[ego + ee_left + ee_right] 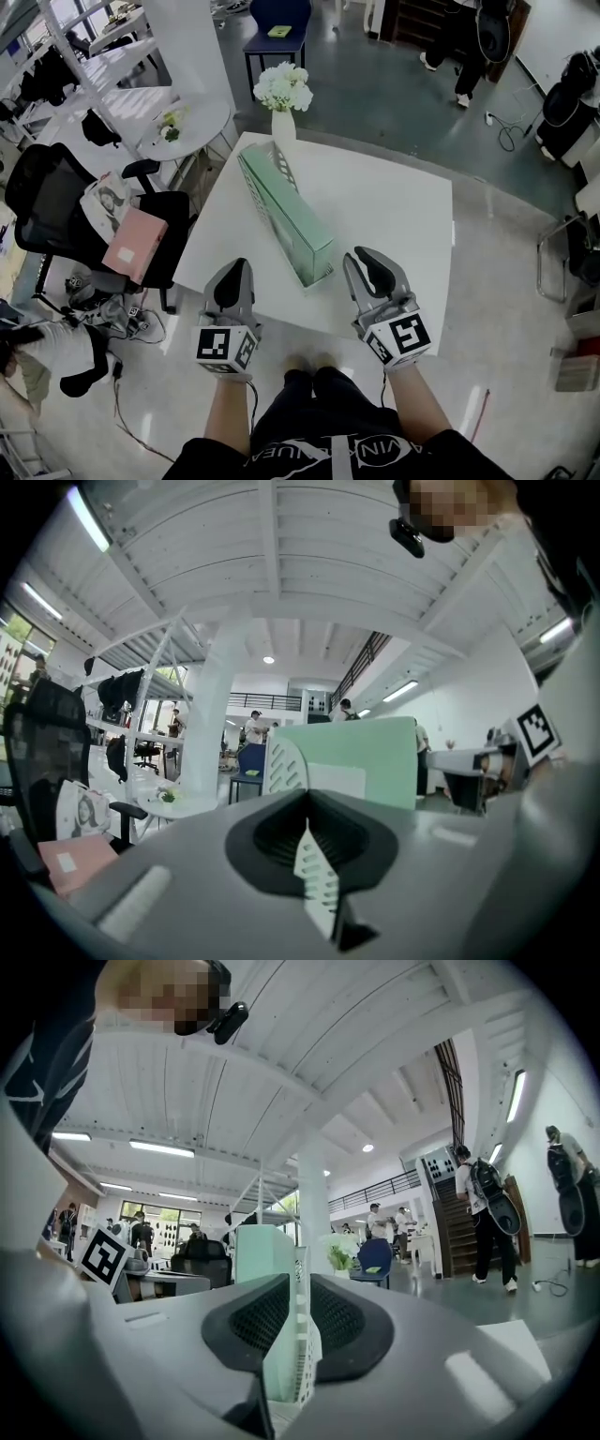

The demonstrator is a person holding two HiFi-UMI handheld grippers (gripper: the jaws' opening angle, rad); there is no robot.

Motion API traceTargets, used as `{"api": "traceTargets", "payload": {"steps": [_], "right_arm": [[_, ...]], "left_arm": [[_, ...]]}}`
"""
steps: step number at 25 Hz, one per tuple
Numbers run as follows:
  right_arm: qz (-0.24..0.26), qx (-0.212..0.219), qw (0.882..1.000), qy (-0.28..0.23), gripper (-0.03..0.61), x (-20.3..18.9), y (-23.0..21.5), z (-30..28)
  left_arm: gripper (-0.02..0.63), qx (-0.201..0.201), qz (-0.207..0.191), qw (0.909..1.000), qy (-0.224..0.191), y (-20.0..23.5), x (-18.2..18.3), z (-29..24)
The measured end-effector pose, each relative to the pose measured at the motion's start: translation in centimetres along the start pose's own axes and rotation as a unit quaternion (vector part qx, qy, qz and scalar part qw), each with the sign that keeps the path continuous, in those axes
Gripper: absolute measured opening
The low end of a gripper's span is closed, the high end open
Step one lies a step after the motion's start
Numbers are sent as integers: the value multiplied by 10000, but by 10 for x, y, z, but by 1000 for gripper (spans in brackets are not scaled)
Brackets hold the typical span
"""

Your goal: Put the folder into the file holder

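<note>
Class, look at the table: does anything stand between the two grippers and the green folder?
Nothing visible does. Only bare table lies between the left gripper, the right gripper and the near end of the green folder. The vase of flowers stands beyond its far end, out of the way.

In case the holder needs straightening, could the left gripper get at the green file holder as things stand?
Probably yes: the left gripper hangs by the table, jaws shut, with bare tabletop between it and the near end of the file holder. It must open first.
</note>
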State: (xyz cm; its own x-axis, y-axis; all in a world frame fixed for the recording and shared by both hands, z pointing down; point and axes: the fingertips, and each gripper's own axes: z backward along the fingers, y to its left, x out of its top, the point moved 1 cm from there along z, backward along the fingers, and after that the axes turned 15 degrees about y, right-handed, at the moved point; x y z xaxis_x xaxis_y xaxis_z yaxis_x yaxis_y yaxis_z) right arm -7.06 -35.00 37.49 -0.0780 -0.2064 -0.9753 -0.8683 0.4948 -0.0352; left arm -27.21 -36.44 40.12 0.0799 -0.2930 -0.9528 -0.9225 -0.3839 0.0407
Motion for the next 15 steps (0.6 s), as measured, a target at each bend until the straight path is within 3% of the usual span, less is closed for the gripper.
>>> {"api": "traceTargets", "payload": {"steps": [8, 15], "right_arm": [[-111, -378, 9992, -19, 24, 9, -30, 5], [-119, -411, 9991, 11, 6, 19, -39, 2]], "left_arm": [[0, 160, -47, 9998, -80, 13, 12, 9], [0, 288, -59, 9994, -204, 25, 26, 15]]}}
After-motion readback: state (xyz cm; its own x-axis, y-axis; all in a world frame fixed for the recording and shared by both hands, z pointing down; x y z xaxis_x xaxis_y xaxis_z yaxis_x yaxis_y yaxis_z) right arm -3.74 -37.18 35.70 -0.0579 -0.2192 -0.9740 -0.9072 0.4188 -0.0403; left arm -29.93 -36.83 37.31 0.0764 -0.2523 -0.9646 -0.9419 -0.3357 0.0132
